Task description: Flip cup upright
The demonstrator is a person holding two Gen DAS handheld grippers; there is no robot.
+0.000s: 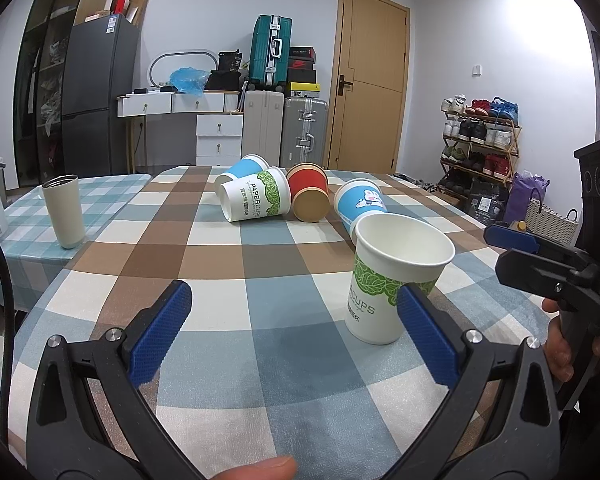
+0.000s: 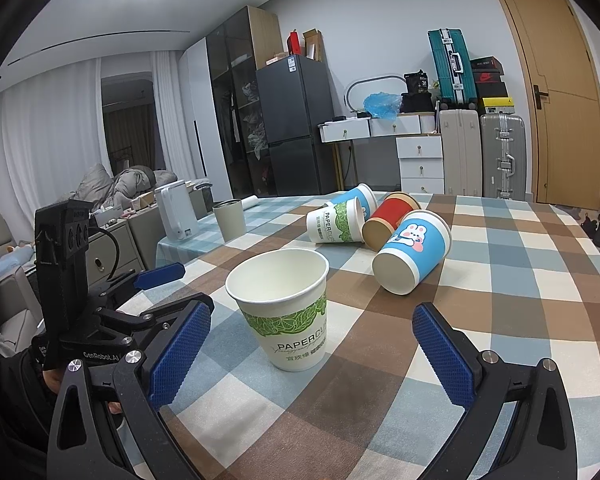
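1. Blue-padded jaws of the right gripper (image 2: 312, 356) are standing spread wide, holding nothing; the upright white-and-green paper cup (image 2: 286, 308) is sitting on the checked tablecloth (image 2: 500, 320) just ahead, between the two pads but apart from both.
2. Jaws of the left gripper (image 1: 296, 336) are likewise gaping empty; that same upright cup (image 1: 396, 280) is lying off toward its right pad, and whether they touch cannot be told.
3. Four more cups are lying on their sides farther out. The bunny-print blue cup (image 2: 414, 256) is nearest, up and right of the right gripper, its long axis running diagonally with its base end facing the gripper.
4. Beyond it are resting the red cup (image 2: 392, 220), a second white-and-green cup (image 2: 336, 222) and another blue cup (image 2: 358, 196).
5. Judgement: the right gripper is sitting nearer the bunny cup, so it would probably be reaching next.
6. A beige tumbler (image 1: 64, 212) is standing well apart.
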